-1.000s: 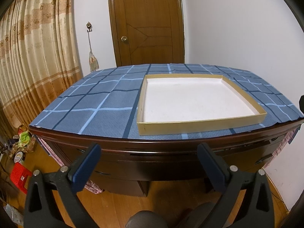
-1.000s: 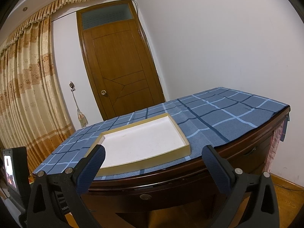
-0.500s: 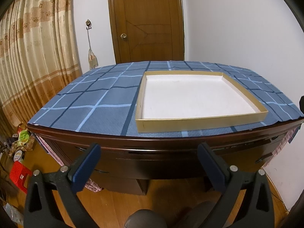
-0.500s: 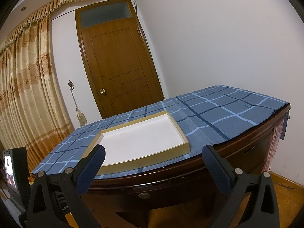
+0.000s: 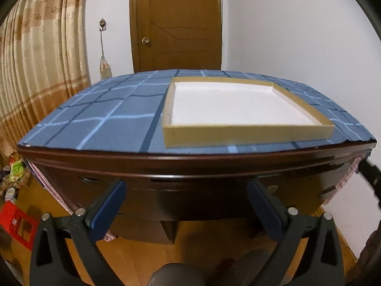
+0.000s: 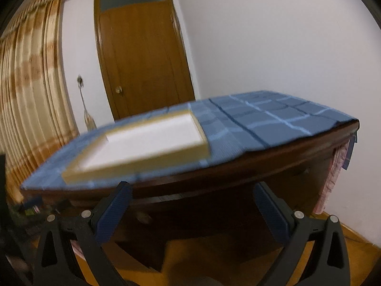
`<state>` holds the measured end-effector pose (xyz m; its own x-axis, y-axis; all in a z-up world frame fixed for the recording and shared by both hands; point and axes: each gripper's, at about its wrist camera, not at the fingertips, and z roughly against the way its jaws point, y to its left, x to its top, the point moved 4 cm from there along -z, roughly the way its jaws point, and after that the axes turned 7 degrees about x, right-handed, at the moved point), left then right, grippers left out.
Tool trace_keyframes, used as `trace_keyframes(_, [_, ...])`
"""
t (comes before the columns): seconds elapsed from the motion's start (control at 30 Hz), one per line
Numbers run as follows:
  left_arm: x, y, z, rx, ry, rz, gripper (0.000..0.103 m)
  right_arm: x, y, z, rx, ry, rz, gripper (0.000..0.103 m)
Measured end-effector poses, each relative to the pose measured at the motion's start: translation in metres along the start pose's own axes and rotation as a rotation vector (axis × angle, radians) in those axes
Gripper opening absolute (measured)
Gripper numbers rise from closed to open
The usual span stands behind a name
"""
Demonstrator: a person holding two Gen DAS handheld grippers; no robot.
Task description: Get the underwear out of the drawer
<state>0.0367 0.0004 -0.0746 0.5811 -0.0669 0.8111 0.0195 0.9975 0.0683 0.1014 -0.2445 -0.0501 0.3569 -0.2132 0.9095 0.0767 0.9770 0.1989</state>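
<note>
A dark wooden desk stands in front of me, its drawer fronts shut; no underwear shows in either view. A blue checked cloth covers the top. On it lies a shallow tan tray with a white floor, with nothing in it. My left gripper is open, held low before the desk's front edge. My right gripper is open too, just below the edge, with a round drawer knob between its fingers' line. The right view is blurred.
A brown door and white walls stand behind the desk. Curtains hang at the left. A red crate and small clutter sit on the wooden floor at the left. Pink cloth hangs off the desk's right end.
Both grippers have dropped lower and come closer to the desk's front, so the drawer fronts now fill the space between the fingers. Both stay open.
</note>
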Motion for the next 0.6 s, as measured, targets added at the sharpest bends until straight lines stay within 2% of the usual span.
trace_keyframes(0.13, [-0.011, 0.004, -0.011, 0.011, -0.015, 0.008, 0.103, -0.028, -0.038, -0.019, -0.002, 0.085, -0.024, 0.103])
trace_keyframes(0.3, [-0.017, -0.012, -0.021, 0.012, -0.040, -0.020, 0.102, -0.037, -0.083, -0.042, -0.012, 0.106, -0.067, 0.103])
trace_keyframes(0.43, [-0.023, -0.033, -0.028, -0.016, -0.034, -0.008, 0.101, -0.042, -0.102, -0.059, 0.000, 0.135, -0.048, 0.103])
trace_keyframes(0.6, [-0.025, -0.059, -0.033, -0.052, -0.047, 0.015, 0.101, -0.040, -0.122, -0.067, 0.033, 0.104, -0.002, 0.102])
